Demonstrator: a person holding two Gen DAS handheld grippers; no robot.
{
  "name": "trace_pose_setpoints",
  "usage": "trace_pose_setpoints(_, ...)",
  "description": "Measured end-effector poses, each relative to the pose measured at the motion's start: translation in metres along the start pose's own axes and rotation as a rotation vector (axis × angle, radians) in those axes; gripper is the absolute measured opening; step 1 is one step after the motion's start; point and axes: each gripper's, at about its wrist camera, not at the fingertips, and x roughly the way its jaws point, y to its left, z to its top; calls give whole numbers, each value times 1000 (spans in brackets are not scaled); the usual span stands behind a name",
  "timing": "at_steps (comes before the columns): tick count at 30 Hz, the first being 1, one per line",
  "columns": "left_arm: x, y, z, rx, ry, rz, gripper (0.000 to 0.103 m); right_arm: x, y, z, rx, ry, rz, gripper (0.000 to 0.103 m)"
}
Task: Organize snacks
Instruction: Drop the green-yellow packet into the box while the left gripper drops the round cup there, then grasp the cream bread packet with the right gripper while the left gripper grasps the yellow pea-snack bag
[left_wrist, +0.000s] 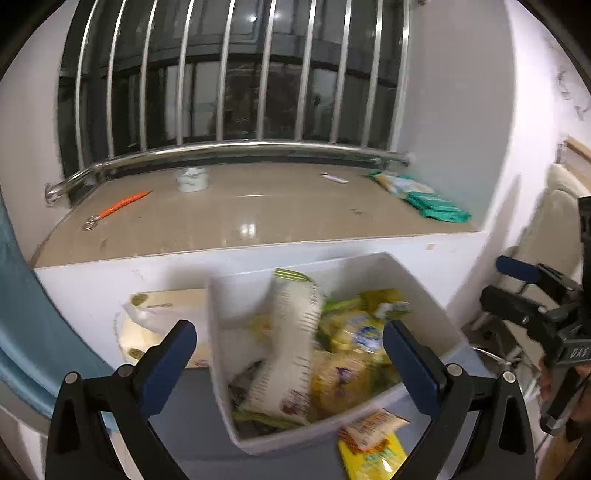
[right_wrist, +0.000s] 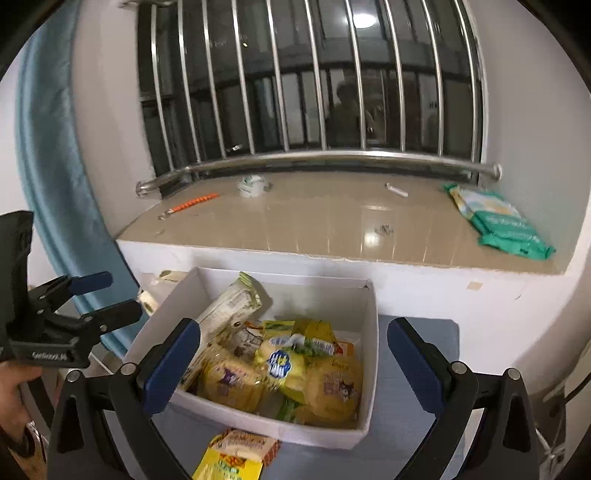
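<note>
**Q:** Where did things stand, left to right?

**A:** The left gripper (left_wrist: 290, 354) hung with its jaws spread wide and empty over the white box (right_wrist: 369, 332) on the blue-grey desk (right_wrist: 417, 369). A tall pale packet (left_wrist: 291, 343) leaned, blurred, against the box's left wall; yellow snack bags (right_wrist: 288, 369) filled the rest. The right gripper (right_wrist: 293, 363) was likewise wide open, holding nothing.

**Q:** What remained?

**A:** One yellow packet (right_wrist: 229, 458) lay on the desk just near of the box. It probably wanted a pinch across its flat faces, then a lift clear over the rim.
</note>
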Motion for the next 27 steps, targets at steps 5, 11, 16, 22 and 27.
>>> trace_pose_setpoints(5, -41, -24, -32, 40, -53, -37, 103, -39, 16, -37, -34, -28, 28, 103)
trace_pose_setpoints(11, -85, -52, -94, 64, -68, -80, 103, -58, 25, -95, 24, 16, 110, 103)
trace_pose_setpoints(16, -99, -52, -137, -6, -41, -77, 103, -50, 28, -141, 58, 88, 109, 103)
trace_pose_setpoints(22, -115, -49, -163, -61, -44, -74, 103, -30, 31, -158, 88, 146, 128, 103)
trace_pose_setpoints(27, -123, -44, -170, -87, -41, -66, 103, 14, 35, -157, 139, 213, 150, 103)
